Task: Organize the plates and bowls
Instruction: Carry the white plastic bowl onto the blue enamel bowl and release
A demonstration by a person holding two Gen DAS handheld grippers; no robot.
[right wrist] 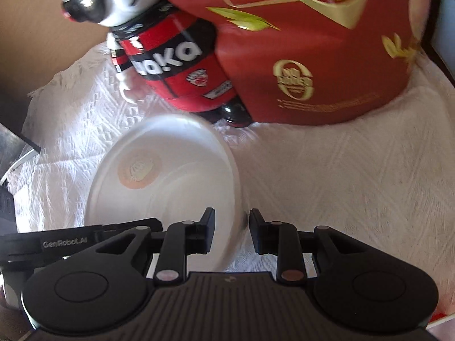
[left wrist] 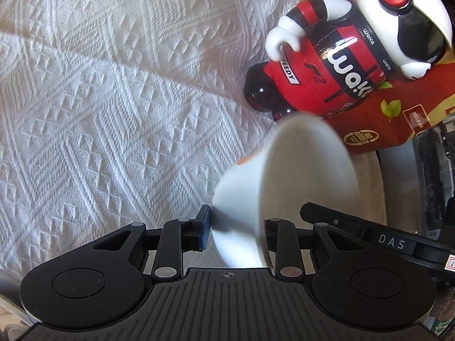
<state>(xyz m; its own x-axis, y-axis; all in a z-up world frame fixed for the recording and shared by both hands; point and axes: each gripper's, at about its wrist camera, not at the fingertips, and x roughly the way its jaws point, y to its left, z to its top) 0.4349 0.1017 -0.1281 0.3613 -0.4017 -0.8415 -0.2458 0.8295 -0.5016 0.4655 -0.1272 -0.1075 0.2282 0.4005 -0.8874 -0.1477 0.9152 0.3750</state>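
Note:
A white bowl (left wrist: 307, 170) hangs tilted over the white woven cloth (left wrist: 99, 113), its mouth turned to the right. My left gripper (left wrist: 237, 221) straddles its wall: the blue pad (left wrist: 205, 227) lies against the outside, and the other finger is hidden behind the rim. In the right wrist view the same bowl (right wrist: 170, 176) shows an orange round mark on its bottom. My right gripper (right wrist: 231, 224) is shut on its right rim, one finger inside and one outside. Each gripper's body shows in the other's view, the right gripper's body (left wrist: 369, 236) and the left gripper's body (right wrist: 71, 241).
A red and black bottle with a white cartoon-figure top (left wrist: 341, 65) (right wrist: 176, 65) lies just beyond the bowl. A red bag with gold print (left wrist: 398, 119) (right wrist: 312, 56) leans behind it. Dark items (left wrist: 432, 164) stand at the right edge. The cloth (right wrist: 355, 176) stretches to the right.

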